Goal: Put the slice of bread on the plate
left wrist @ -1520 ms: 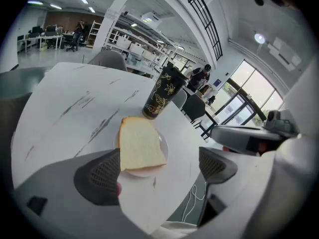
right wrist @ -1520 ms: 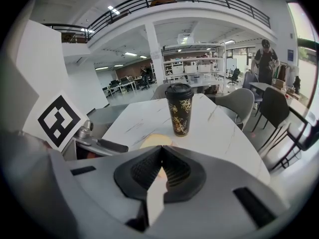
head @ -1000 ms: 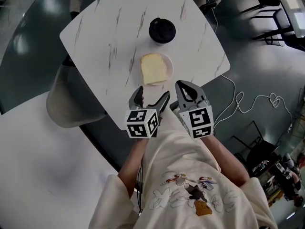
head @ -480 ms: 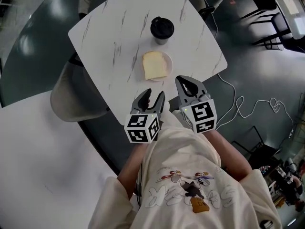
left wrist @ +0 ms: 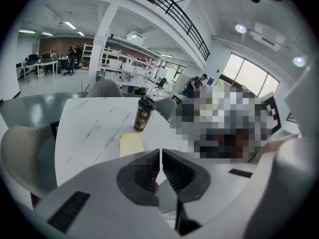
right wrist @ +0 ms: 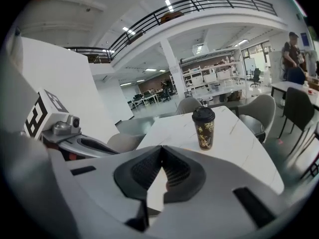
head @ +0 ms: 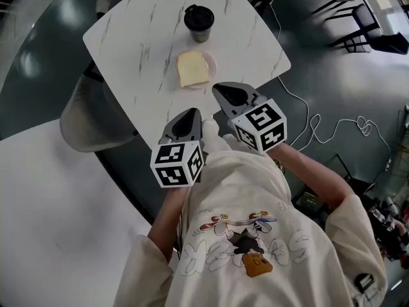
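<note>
A white, grey-veined square marble table (head: 140, 43) carries everything. Near its front corner, above the person's lap, the left gripper (head: 192, 114) and the right gripper (head: 218, 91) hover side by side, both clenched on nothing. The pale square slice of bread (head: 190, 68) lies on the small round white plate (head: 214, 66), just beside a dark, black-lidded paper cup (head: 199, 22).
</note>
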Demonstrator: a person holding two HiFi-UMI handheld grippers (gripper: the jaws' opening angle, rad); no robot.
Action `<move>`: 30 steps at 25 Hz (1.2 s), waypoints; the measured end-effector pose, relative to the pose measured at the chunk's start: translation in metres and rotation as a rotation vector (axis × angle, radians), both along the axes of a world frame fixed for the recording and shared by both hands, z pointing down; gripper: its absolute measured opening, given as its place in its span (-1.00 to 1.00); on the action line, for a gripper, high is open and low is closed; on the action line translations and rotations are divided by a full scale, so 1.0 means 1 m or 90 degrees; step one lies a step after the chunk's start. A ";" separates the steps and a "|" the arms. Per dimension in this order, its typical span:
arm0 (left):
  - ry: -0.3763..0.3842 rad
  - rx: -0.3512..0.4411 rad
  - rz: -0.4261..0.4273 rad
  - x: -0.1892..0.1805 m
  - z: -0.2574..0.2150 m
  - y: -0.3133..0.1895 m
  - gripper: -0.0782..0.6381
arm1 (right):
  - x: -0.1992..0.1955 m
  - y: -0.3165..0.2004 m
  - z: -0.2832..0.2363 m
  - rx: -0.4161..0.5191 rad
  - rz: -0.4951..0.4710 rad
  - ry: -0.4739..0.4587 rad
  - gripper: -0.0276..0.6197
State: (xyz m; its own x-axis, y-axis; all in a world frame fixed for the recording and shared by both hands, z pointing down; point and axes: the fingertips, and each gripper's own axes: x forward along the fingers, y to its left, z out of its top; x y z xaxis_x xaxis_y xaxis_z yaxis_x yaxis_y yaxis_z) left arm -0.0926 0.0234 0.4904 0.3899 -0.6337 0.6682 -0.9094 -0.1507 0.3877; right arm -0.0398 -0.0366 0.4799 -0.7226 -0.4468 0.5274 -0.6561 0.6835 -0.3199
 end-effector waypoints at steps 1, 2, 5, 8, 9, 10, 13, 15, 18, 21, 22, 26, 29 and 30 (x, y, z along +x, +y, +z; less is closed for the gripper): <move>0.000 0.000 0.003 0.001 -0.004 0.003 -0.72 | -0.001 0.004 -0.003 -0.009 -0.008 -0.005 -0.90; 0.000 0.000 0.008 0.003 -0.006 0.005 -0.72 | -0.002 0.008 -0.004 -0.016 -0.016 -0.006 -0.90; -0.003 0.012 0.010 0.002 -0.013 0.008 -0.72 | -0.010 0.019 -0.007 -0.022 -0.049 -0.009 -0.90; -0.002 0.028 -0.003 -0.001 -0.021 0.010 -0.72 | -0.020 0.035 -0.011 -0.030 -0.088 -0.013 -0.90; 0.000 0.031 -0.005 -0.001 -0.023 0.012 -0.72 | -0.021 0.041 -0.013 -0.032 -0.097 -0.014 -0.90; 0.003 0.032 -0.005 0.000 -0.024 0.014 -0.72 | -0.022 0.046 -0.014 -0.032 -0.104 -0.015 -0.90; 0.002 0.035 0.000 0.002 -0.027 0.021 -0.72 | -0.022 0.059 -0.019 -0.031 -0.112 -0.023 -0.90; -0.006 0.039 0.003 0.002 -0.031 0.024 -0.72 | -0.022 0.064 -0.022 -0.025 -0.117 -0.027 -0.90; -0.006 0.045 0.001 0.007 -0.035 0.032 -0.72 | -0.015 0.072 -0.023 -0.012 -0.116 -0.022 -0.90; -0.008 0.050 -0.004 0.010 -0.039 0.039 -0.72 | -0.010 0.076 -0.028 -0.003 -0.106 -0.031 -0.90; -0.008 0.051 -0.005 0.012 -0.039 0.043 -0.72 | -0.008 0.079 -0.030 0.001 -0.105 -0.034 -0.90; 0.003 0.043 0.002 0.023 -0.036 0.056 -0.72 | 0.005 0.094 -0.037 0.034 -0.106 -0.019 -0.90; 0.000 0.035 0.000 0.019 -0.033 0.062 -0.72 | 0.007 0.098 -0.044 0.038 -0.100 -0.027 -0.90; -0.001 0.032 -0.001 0.017 -0.032 0.063 -0.72 | 0.008 0.099 -0.045 0.029 -0.093 -0.033 -0.90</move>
State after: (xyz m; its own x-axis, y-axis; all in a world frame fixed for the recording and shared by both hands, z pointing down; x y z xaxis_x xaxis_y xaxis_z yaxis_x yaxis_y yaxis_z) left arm -0.0752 0.0868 0.4585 0.3873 -0.6667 0.6368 -0.9105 -0.1681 0.3777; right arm -0.0315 0.0621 0.4348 -0.8075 -0.3569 0.4696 -0.5316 0.7853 -0.3173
